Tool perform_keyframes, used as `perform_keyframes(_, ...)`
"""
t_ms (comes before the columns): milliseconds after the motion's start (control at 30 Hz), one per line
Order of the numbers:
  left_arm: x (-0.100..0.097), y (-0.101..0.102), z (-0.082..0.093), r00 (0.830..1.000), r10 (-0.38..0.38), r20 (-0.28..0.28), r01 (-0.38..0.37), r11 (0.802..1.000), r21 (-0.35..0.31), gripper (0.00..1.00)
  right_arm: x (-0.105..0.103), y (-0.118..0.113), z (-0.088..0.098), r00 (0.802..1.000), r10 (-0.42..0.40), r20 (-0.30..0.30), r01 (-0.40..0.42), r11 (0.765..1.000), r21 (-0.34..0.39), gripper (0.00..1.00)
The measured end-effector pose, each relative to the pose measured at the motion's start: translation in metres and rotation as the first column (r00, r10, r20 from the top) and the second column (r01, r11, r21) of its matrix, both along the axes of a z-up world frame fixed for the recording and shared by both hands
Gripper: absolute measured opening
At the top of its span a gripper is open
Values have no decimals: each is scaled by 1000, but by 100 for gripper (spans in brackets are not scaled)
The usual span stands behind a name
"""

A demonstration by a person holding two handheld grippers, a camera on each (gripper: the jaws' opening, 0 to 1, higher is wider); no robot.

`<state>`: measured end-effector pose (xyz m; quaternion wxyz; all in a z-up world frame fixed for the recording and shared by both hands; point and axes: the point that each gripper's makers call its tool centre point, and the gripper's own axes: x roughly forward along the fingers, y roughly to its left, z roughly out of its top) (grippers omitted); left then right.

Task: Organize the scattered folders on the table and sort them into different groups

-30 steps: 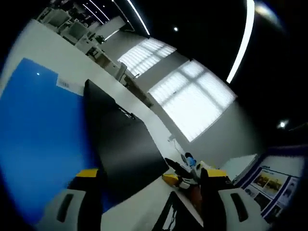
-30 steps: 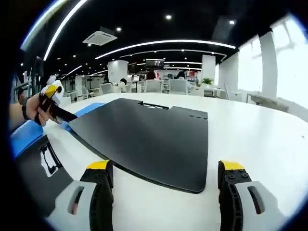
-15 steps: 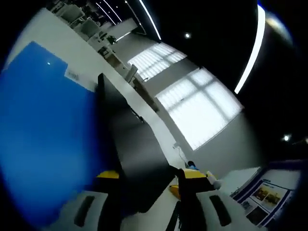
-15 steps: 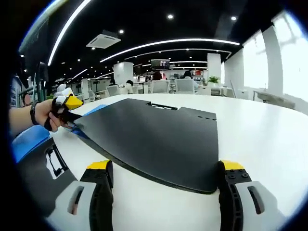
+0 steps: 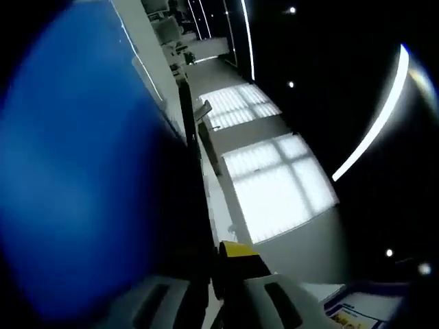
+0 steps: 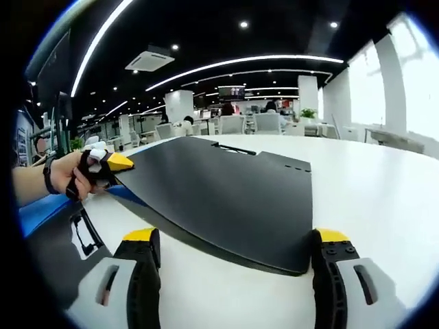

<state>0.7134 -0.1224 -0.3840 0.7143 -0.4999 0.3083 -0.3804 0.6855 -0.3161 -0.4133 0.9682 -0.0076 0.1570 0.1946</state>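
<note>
— Looking along the right gripper (image 6: 233, 264), what lies ahead?

— A black folder (image 6: 226, 195) spreads over the white table (image 6: 370, 199), its near edge just beyond the tips. The jaws stand wide apart, nothing between them.

— And the left gripper (image 6: 110, 164)?

— From the right gripper view, a hand (image 6: 72, 179) holds it at the folder's far left corner, the yellow tip touching the edge there, which looks lifted. In the left gripper view the black folder (image 5: 195, 185) runs edge-on between the nearly closed jaws: the left gripper (image 5: 209, 264) is clamped on it.

— Anything else?

— A blue folder (image 5: 75, 178) lies beside it, and another dark folder (image 6: 62, 253) at the near left.
</note>
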Motion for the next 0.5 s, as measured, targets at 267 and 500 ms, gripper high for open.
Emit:
perform_keyframes(267, 9, 9, 18, 999, 42, 0, -42, 997, -59, 6, -3, 0, 16, 998, 4, 65, -8, 998, 61, 82)
perform_keyframes(500, 5, 17, 30, 995, 99, 26, -95, 987, -133, 6, -15, -1, 28, 992, -11, 124, 2, 997, 74, 79)
